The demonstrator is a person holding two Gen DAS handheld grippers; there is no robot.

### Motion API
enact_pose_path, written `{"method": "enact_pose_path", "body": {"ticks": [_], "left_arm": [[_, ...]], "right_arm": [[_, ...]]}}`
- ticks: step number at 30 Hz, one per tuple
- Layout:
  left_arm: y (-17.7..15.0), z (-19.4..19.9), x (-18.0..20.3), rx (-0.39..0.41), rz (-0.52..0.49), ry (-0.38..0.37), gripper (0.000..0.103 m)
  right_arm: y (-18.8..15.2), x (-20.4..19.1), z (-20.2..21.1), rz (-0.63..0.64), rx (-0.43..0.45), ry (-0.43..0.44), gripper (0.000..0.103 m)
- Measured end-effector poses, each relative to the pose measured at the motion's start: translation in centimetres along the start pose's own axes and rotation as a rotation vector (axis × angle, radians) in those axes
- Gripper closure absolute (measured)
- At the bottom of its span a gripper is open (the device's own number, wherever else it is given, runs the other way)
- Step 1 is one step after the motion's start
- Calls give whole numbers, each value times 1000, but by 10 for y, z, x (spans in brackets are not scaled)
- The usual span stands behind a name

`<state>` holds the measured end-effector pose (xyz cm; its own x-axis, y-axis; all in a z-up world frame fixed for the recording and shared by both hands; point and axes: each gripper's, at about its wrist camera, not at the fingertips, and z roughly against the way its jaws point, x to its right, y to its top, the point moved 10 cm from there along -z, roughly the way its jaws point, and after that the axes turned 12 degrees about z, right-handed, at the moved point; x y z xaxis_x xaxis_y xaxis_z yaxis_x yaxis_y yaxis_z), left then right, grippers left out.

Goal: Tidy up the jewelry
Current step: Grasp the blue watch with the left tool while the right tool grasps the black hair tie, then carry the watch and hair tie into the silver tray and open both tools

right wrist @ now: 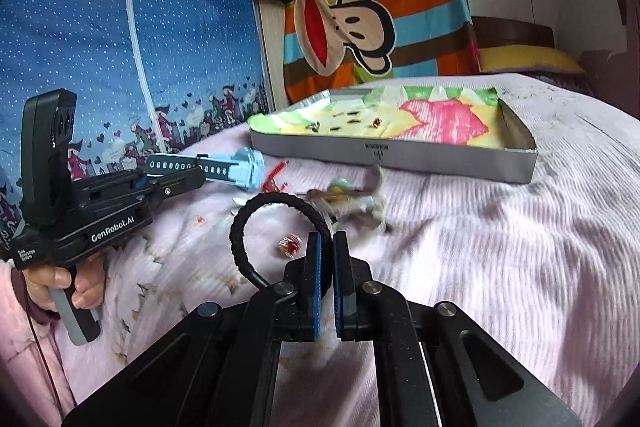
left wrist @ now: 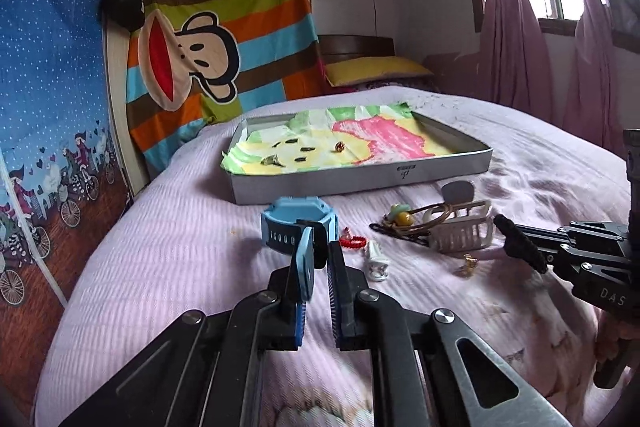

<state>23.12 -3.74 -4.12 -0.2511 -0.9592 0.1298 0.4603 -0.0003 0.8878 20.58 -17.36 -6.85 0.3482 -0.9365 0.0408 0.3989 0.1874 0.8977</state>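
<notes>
Blue watch (left wrist: 298,227), centre frame: rubbery strap, rigid case; light, floppy, best taken by the strap. Left gripper (left wrist: 318,267) closed on its strap end. Black hair hoop (right wrist: 276,227), lower centre: thin, springy, fabric-wrapped (slips little); right gripper (right wrist: 325,259) pinches it. Shallow grey tray (left wrist: 360,183), upper centre, cloth-lined.

The watch (left wrist: 298,227) is light blue with a dark strap dotted by pale holes. The hair band (right wrist: 276,239) is black. The bed cover (left wrist: 180,267) is pale lilac with fine ribbed stripes. The tray (left wrist: 360,175) is grey, lined with a cloth (left wrist: 360,135) in green, yellow and pink. The hanging towel (left wrist: 224,27) carries orange, brown, turquoise and green stripes.
</notes>
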Motion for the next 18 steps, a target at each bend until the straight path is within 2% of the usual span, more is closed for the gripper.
{"method": "enact_pose_path", "body": {"ticks": [5,13,18], "left_arm": [[6,7,8,23,-14,-6,94],[5,14,3,39,24,-1,94],[-6,21,1,32,38,3,94]], "right_arm": [[8,-4,4,22,20,-2,98],[6,-4,6,13,20,5,98],[6,-5,7,12,23,11,98]]}}
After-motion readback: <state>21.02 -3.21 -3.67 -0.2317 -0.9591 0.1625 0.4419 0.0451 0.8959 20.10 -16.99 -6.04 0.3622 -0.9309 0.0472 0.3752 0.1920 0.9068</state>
